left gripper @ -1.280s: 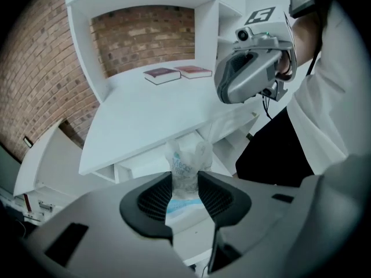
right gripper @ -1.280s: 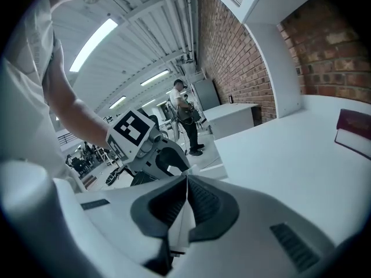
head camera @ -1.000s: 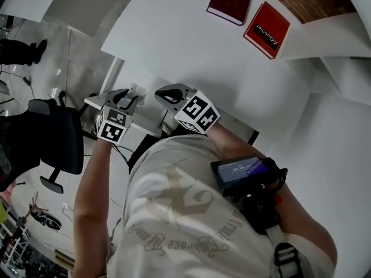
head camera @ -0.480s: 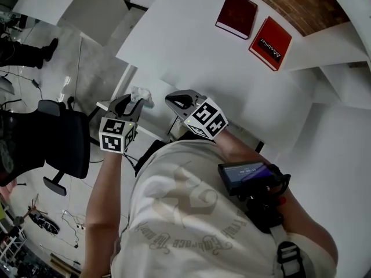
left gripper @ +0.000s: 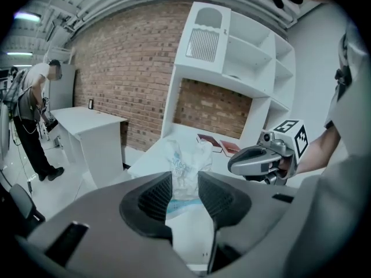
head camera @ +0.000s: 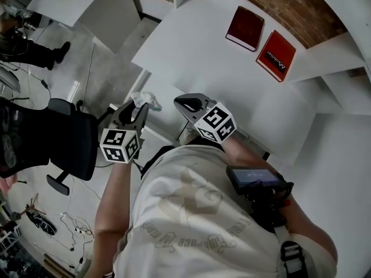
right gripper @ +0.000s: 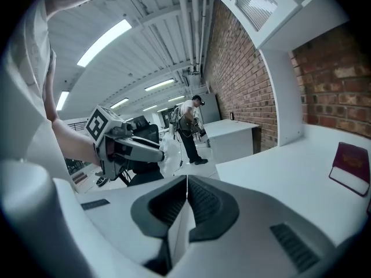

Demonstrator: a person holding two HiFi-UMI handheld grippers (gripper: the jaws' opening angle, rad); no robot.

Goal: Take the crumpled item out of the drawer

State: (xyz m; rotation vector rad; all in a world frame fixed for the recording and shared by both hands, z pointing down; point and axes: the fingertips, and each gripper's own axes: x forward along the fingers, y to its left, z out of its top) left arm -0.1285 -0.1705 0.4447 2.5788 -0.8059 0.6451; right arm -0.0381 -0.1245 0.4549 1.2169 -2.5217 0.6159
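Observation:
The crumpled item (left gripper: 185, 164) is a wad of thin white wrapping with pale blue print. My left gripper (left gripper: 185, 184) is shut on it, and the wad sticks out above the two black pads. In the head view the left gripper (head camera: 138, 110) holds the wad (head camera: 143, 98) beside the left edge of the white desk (head camera: 197, 51). My right gripper (head camera: 186, 104) hovers just right of it, at the desk's near edge. Its jaws (right gripper: 186, 184) are shut with nothing between them. The right gripper view shows the left gripper (right gripper: 152, 152) with the wad (right gripper: 166, 155) to its left.
Two red books (head camera: 244, 28) (head camera: 276, 55) lie at the desk's far side by the brick wall. A white shelf unit (left gripper: 232, 57) stands on the desk. A black office chair (head camera: 69, 141) is at my left. A person (left gripper: 32, 117) stands at another desk farther off.
Both grippers have risen. The left one came up more, carrying the wad, and rolled so its marker cube now faces the camera more squarely.

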